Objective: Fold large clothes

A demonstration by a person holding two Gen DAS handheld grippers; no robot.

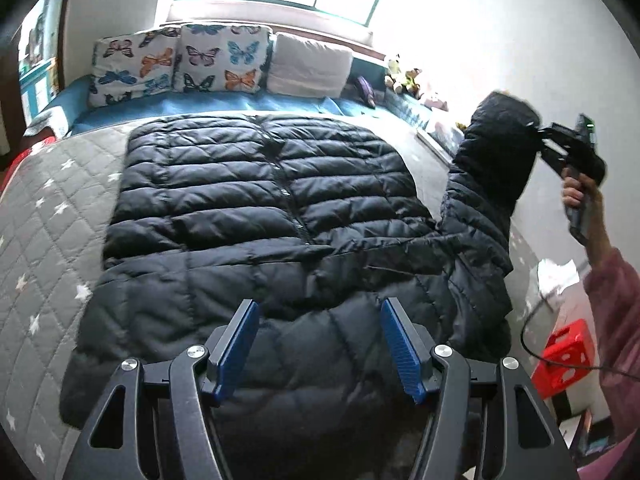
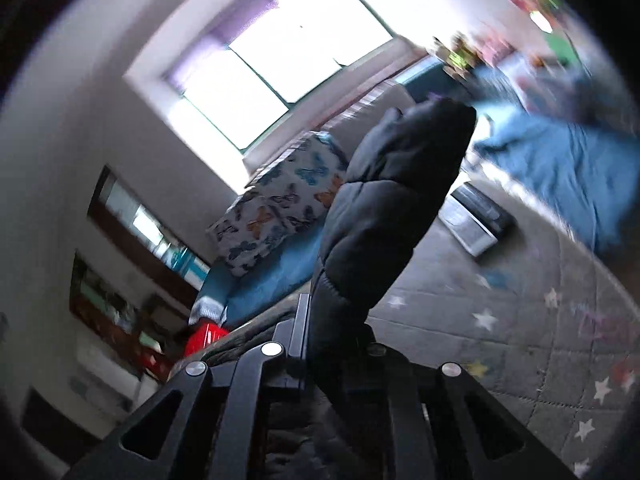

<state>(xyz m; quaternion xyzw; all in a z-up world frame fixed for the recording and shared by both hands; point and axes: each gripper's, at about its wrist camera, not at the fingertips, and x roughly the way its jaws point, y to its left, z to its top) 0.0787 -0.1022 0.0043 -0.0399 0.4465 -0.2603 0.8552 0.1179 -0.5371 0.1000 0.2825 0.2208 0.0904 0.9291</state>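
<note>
The jacket (image 1: 256, 208) lay flat on the bed (image 1: 52, 208), zip side up. Its long way ran from the near edge up toward the pillows (image 1: 176, 60), with the hem at the far end. One sleeve (image 1: 496, 148) stood up off the bed on the right.

The right tongs (image 1: 540, 140) were squeezed shut on the end of that sleeve. The left tongs (image 1: 316, 344) hung wide open over the near part of the jacket, holding nothing.

The puffy cloth looked slippery, so the sleeve could slide out and flop down. A hard pull might drag the whole jacket crooked, because nothing pinned it down.
</note>
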